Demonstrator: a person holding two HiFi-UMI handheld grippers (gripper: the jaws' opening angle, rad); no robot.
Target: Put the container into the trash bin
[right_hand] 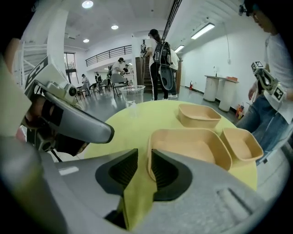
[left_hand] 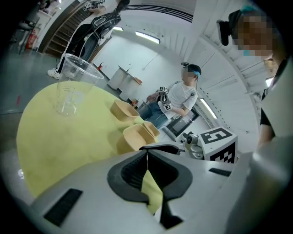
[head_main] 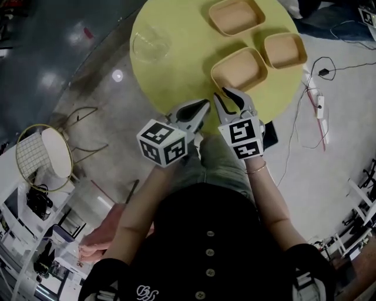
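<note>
Three tan containers sit on the round yellow table (head_main: 176, 70). The nearest container (head_main: 239, 67) (right_hand: 187, 146) lies just ahead of my right gripper (head_main: 230, 94) (right_hand: 144, 153). That gripper is open, its jaws straddling the container's near left rim, and the yellow tabletop shows through the gap. My left gripper (head_main: 202, 109) (left_hand: 146, 153) hovers beside it at the table's near edge, shut with nothing in it. The other two containers (head_main: 237, 16) (head_main: 285, 50) stand further back and to the right. No trash bin can be made out in any view.
A clear plastic cup (head_main: 150, 44) (left_hand: 71, 84) stands on the far left of the table. On the floor are a wire-frame chair (head_main: 44, 156) at left and a power strip with cables (head_main: 320, 106) at right. Other people (left_hand: 181, 98) are in the background.
</note>
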